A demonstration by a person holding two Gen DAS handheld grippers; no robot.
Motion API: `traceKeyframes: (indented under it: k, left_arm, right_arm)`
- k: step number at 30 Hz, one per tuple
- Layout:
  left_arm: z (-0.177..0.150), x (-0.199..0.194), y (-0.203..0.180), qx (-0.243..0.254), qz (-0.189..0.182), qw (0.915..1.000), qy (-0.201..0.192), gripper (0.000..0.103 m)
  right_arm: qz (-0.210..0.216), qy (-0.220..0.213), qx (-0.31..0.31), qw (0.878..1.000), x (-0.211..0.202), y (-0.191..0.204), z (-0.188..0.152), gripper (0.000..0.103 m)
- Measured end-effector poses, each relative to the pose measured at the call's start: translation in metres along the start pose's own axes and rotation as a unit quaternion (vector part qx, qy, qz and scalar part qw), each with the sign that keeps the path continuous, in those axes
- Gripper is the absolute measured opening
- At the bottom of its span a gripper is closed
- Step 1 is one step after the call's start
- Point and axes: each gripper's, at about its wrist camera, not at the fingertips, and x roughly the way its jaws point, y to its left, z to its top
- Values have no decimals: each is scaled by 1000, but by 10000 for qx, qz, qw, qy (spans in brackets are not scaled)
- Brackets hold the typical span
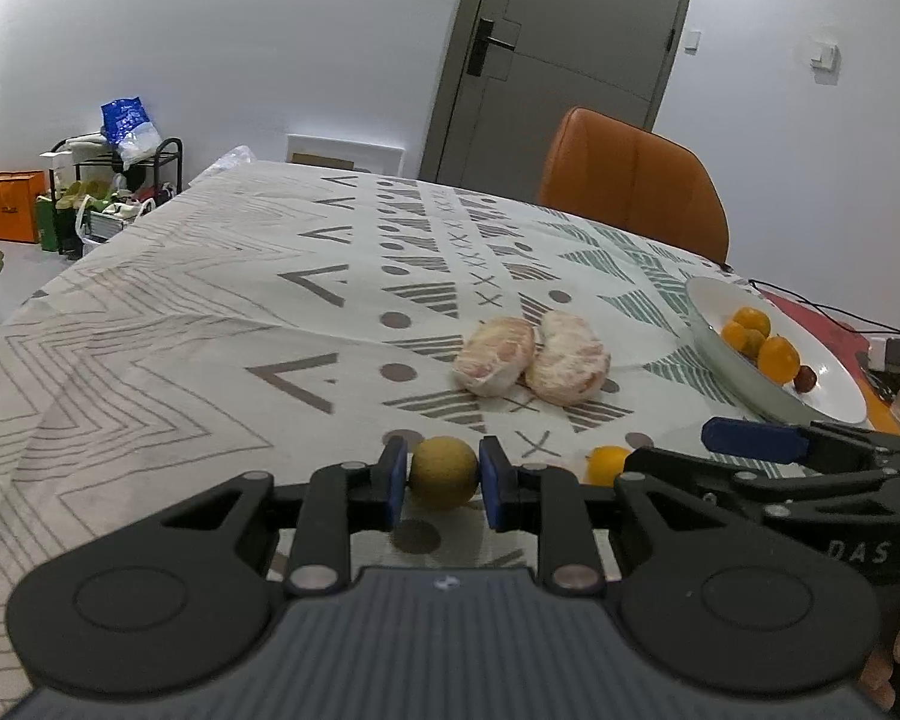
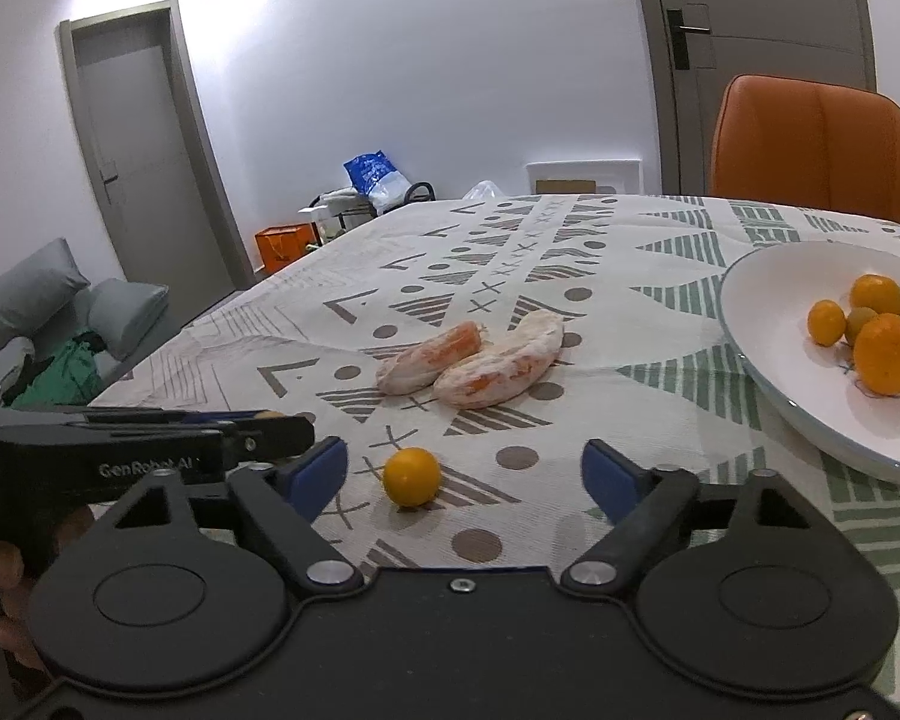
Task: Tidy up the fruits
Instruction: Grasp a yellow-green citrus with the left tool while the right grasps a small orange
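We count two peeled citrus halves point(image 1: 531, 363) beyond our tongs, one yellow-green fruit point(image 1: 444, 471) between them, one small orange fruit point(image 2: 412, 476).

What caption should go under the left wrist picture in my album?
Left gripper shut on a yellow-green fruit, two peeled pomelo pieces behind it.

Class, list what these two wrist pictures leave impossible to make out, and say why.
- Plate: its right part is cut off by the right wrist view's edge.
- Small dark fruit: too small to identify, left wrist view.
- Yellow-green fruit in the left gripper: its underside is hidden, left wrist view.
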Motion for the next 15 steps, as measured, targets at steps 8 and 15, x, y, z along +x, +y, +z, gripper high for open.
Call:
traceKeyframes:
  k: [8,15]
  left_arm:
    - [2,-6,7,-33,52,10000,-57,24]
    - [5,-9,2,63,10,9999,-92,24]
  right_arm:
    - [104,83,-204,9997,9,14,0,72]
    - [180,201,-140,9995,13,12,-2,29]
